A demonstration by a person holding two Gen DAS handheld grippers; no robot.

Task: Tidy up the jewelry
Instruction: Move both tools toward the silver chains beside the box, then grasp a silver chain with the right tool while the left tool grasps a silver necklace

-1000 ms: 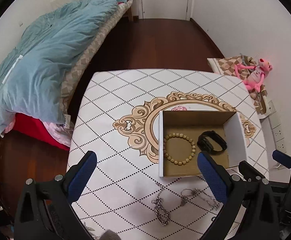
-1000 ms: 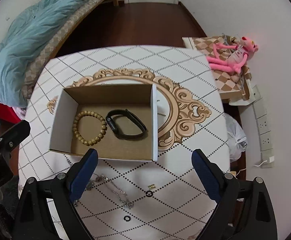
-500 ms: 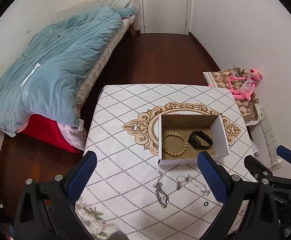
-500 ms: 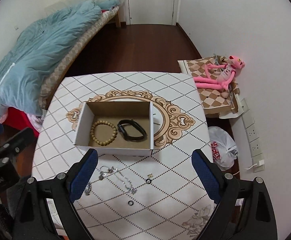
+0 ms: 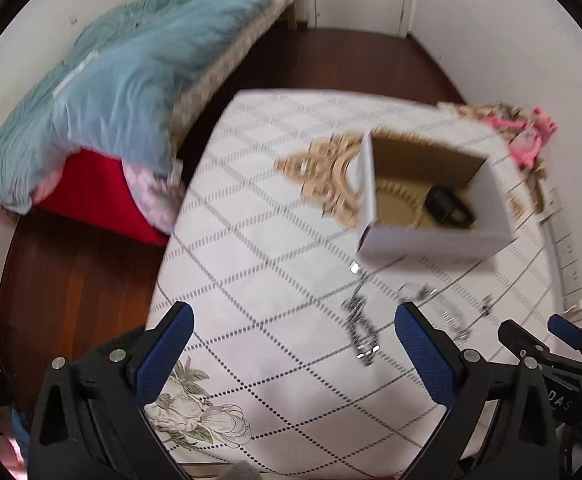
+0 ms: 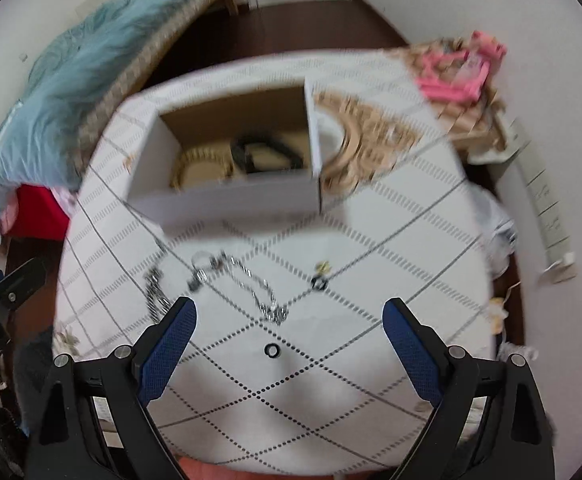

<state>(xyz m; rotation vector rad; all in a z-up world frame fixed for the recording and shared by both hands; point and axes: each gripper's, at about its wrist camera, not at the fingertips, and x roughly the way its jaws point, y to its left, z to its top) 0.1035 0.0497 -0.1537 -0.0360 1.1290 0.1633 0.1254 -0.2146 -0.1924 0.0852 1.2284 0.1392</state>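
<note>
An open cardboard box [image 5: 431,242] [image 6: 227,202] stands on the patterned table and holds a wooden bead bracelet [image 6: 201,168] and a black band [image 6: 263,152]. In front of it lie a dark chain [image 5: 359,326] [image 6: 155,288], a silver chain [image 6: 251,284] [image 5: 447,312], a black ring [image 6: 271,350], a second black ring [image 6: 319,283] and a small gold piece [image 6: 323,267]. My left gripper [image 5: 291,344] is open and empty above the table's near edge. My right gripper [image 6: 287,336] is open and empty, over the near black ring. Both views are blurred.
A bed with a blue duvet [image 5: 123,72] stands left of the table [image 5: 251,240]. A pink plush toy [image 6: 463,76] lies on a low stand at the right. A power strip [image 6: 547,208] lies by the right wall.
Both grippers have swung down and closer to the table after pulling back; the jewelry now looks larger and nearer. Both stay open and empty.
</note>
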